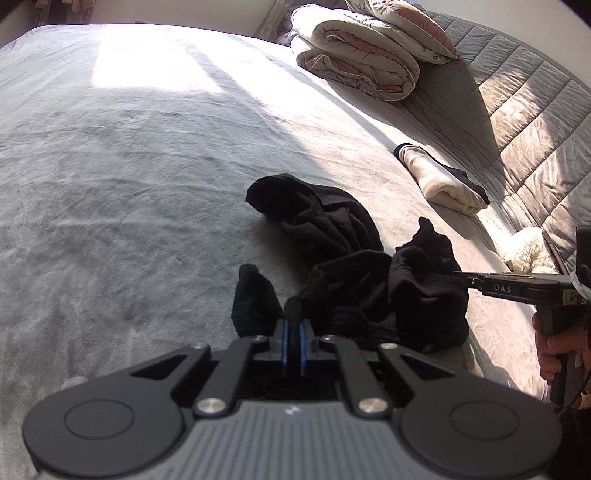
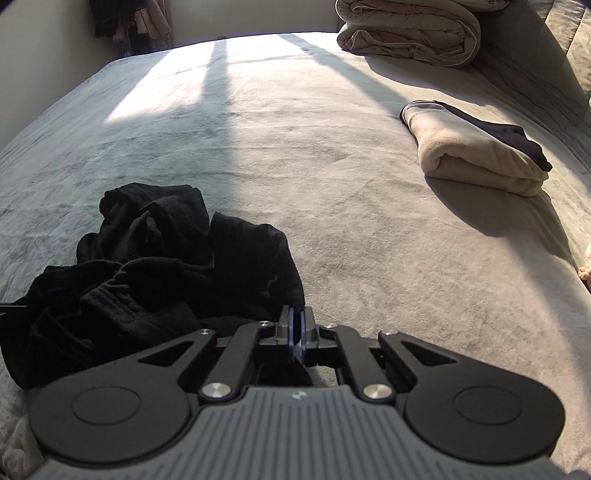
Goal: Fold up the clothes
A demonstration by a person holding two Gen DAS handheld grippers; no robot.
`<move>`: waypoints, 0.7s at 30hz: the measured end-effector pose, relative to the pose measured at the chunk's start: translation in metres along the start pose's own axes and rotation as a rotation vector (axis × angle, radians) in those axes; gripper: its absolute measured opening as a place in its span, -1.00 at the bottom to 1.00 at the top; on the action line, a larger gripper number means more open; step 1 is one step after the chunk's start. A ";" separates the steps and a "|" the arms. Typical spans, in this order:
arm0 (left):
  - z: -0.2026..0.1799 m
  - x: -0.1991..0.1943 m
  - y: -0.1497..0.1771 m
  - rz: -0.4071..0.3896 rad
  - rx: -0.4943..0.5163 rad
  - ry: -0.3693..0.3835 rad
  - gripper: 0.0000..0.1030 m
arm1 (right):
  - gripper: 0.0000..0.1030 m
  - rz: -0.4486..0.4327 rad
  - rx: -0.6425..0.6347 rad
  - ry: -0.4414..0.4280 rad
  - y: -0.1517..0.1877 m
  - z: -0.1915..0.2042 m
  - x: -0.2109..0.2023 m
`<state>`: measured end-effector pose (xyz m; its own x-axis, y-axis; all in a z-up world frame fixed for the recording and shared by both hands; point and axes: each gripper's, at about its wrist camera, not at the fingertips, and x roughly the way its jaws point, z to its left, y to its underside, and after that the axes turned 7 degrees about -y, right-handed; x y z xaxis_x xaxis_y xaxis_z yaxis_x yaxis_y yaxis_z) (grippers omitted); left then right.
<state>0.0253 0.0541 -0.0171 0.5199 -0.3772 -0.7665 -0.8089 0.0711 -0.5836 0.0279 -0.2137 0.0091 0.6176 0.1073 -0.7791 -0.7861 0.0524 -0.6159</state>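
With both claws pinched onto the crumpled black garment (image 1: 354, 266) on the bed (image 1: 129, 184), left gripper (image 1: 292, 332) and right gripper (image 2: 297, 325) hold separate edges. Likely purpose: spread it flat before folding. Folded cream item (image 2: 476, 155) lies well apart.

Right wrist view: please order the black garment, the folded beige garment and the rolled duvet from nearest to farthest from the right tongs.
1. Black garment: crumpled at the left, its edge between the right tongs.
2. Folded beige garment: farther up the bed, on the right.
3. Rolled duvet: at the far end, top right.
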 end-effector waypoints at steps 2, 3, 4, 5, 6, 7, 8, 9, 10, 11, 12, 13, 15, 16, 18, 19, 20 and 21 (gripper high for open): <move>0.002 0.000 -0.001 0.005 -0.011 -0.007 -0.89 | -0.92 0.015 -0.009 0.019 0.000 -0.002 -0.001; 0.003 0.000 -0.001 0.007 -0.016 -0.012 -0.89 | -0.92 0.022 -0.013 0.026 0.000 -0.003 -0.002; 0.004 -0.001 -0.002 0.008 -0.018 -0.016 -0.89 | -0.92 0.026 -0.015 0.032 0.000 -0.003 -0.002; 0.005 -0.001 -0.002 0.009 -0.021 -0.018 -0.89 | -0.92 0.030 -0.016 0.034 0.000 -0.004 -0.003; 0.005 -0.002 -0.002 0.008 -0.023 -0.018 -0.89 | -0.92 0.026 -0.013 0.027 -0.001 -0.004 -0.004; 0.006 -0.002 -0.002 0.008 -0.025 -0.019 -0.89 | -0.85 0.016 -0.007 0.015 -0.003 -0.005 -0.006; 0.006 -0.002 -0.002 0.007 -0.025 -0.019 -0.89 | -0.75 0.006 -0.002 0.002 -0.004 -0.005 -0.008; 0.006 -0.003 -0.002 0.006 -0.026 -0.021 -0.89 | -0.69 -0.008 -0.002 -0.016 -0.005 -0.005 -0.011; 0.006 -0.003 -0.002 0.005 -0.026 -0.024 -0.89 | -0.67 -0.025 -0.011 -0.042 -0.007 -0.003 -0.013; 0.007 -0.003 -0.002 0.003 -0.025 -0.025 -0.89 | -0.64 -0.041 -0.023 -0.073 -0.010 -0.001 -0.015; 0.007 -0.003 -0.002 0.002 -0.026 -0.028 -0.89 | -0.47 -0.055 -0.041 -0.109 -0.012 0.002 -0.017; 0.008 -0.003 -0.002 0.001 -0.027 -0.030 -0.89 | -0.07 -0.068 -0.065 -0.145 -0.014 0.007 -0.017; 0.009 -0.003 -0.003 0.001 -0.028 -0.037 -0.90 | 0.12 -0.092 -0.130 -0.198 -0.017 0.018 -0.017; 0.010 -0.003 -0.003 0.001 -0.031 -0.039 -0.90 | 0.12 -0.098 -0.172 -0.221 -0.019 0.025 -0.016; 0.012 -0.002 -0.004 0.001 -0.038 -0.041 -0.90 | 0.12 -0.108 -0.259 -0.253 -0.023 0.037 -0.013; 0.013 -0.003 -0.004 0.000 -0.041 -0.043 -0.90 | 0.12 -0.113 -0.317 -0.267 -0.025 0.043 -0.012; 0.014 -0.003 -0.004 -0.001 -0.045 -0.044 -0.90 | 0.12 -0.116 -0.386 -0.280 -0.027 0.048 -0.011; 0.015 -0.004 -0.004 -0.002 -0.048 -0.045 -0.90 | 0.12 -0.110 -0.457 -0.298 -0.028 0.052 -0.011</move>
<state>0.0310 0.0693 -0.0160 0.5328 -0.3350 -0.7771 -0.8194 0.0251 -0.5726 0.0421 -0.1643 0.0409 0.6093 0.4053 -0.6815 -0.5855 -0.3497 -0.7314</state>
